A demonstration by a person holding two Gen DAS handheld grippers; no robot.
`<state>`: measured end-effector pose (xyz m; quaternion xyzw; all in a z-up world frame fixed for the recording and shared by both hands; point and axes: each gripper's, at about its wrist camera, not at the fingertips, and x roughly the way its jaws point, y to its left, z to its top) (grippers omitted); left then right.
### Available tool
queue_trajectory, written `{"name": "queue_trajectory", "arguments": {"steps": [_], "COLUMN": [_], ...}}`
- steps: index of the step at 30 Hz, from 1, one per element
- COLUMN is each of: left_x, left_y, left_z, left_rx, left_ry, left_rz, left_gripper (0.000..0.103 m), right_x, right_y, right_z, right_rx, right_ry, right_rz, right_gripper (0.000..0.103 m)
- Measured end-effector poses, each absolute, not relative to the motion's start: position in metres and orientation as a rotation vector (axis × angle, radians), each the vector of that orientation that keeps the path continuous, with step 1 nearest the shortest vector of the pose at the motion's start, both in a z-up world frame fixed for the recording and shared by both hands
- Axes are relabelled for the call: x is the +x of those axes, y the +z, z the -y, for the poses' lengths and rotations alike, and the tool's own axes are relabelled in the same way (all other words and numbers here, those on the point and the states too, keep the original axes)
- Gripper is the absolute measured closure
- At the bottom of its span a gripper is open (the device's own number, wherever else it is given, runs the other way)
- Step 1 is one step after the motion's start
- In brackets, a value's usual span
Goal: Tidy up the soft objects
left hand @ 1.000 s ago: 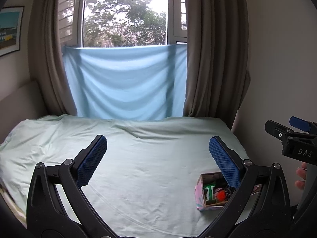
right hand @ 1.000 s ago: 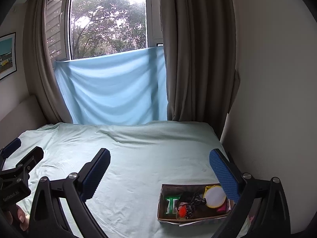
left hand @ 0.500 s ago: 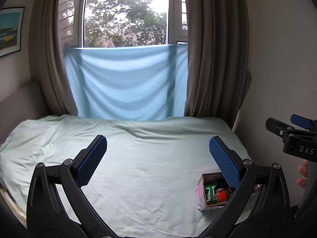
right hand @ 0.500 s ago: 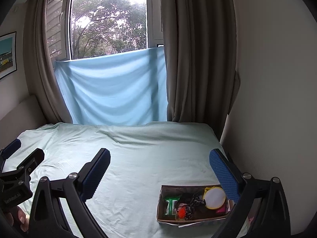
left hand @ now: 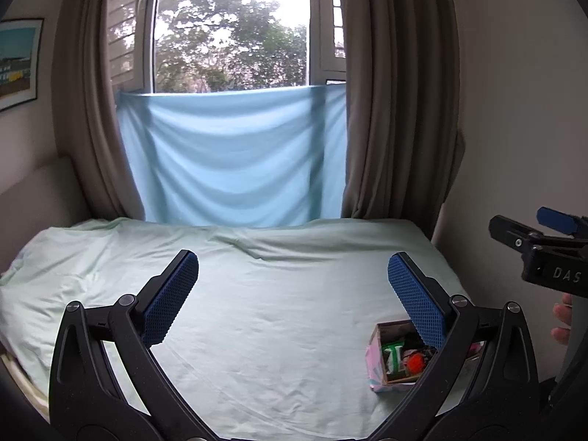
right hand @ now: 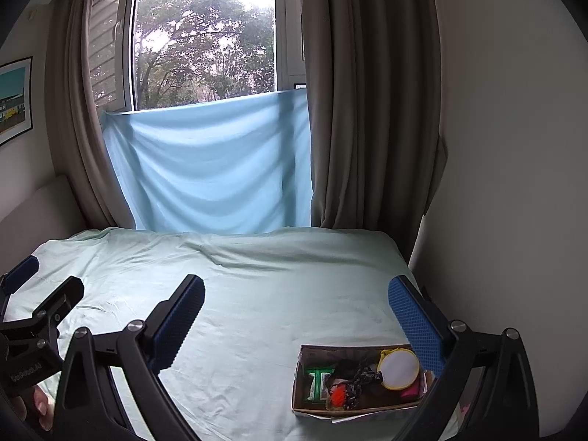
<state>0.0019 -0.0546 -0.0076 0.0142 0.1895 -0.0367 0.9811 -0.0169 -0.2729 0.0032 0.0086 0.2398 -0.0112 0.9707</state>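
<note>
Both tongs, left (left hand: 294,294) and right (right hand: 296,316), stand apart and empty above the bed (right hand: 275,294). Box (right hand: 358,380) of soft items lies below the right tongs' right finger, untouched.

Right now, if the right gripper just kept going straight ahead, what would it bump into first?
Probably the pale green bedsheet: the open right gripper points across the bed toward the hanging light blue cloth. The open cardboard box of small things sits lower right, likely beside its path. Depth is unclear.
</note>
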Motion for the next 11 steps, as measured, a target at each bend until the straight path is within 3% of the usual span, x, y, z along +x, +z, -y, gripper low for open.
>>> {"name": "queue_trajectory", "arguments": {"steps": [11], "left_x": [0.004], "left_y": [-0.01], "left_z": [0.051], "left_rx": [0.079], "left_ry": [-0.019], "left_rz": [-0.343], "left_gripper": [0.0], "right_x": [-0.007], "right_y": [0.002], "right_z": [0.265], "right_rx": [0.004], "right_ry": [-0.005], "right_rz": [-0.496], "right_gripper": [0.003]}}
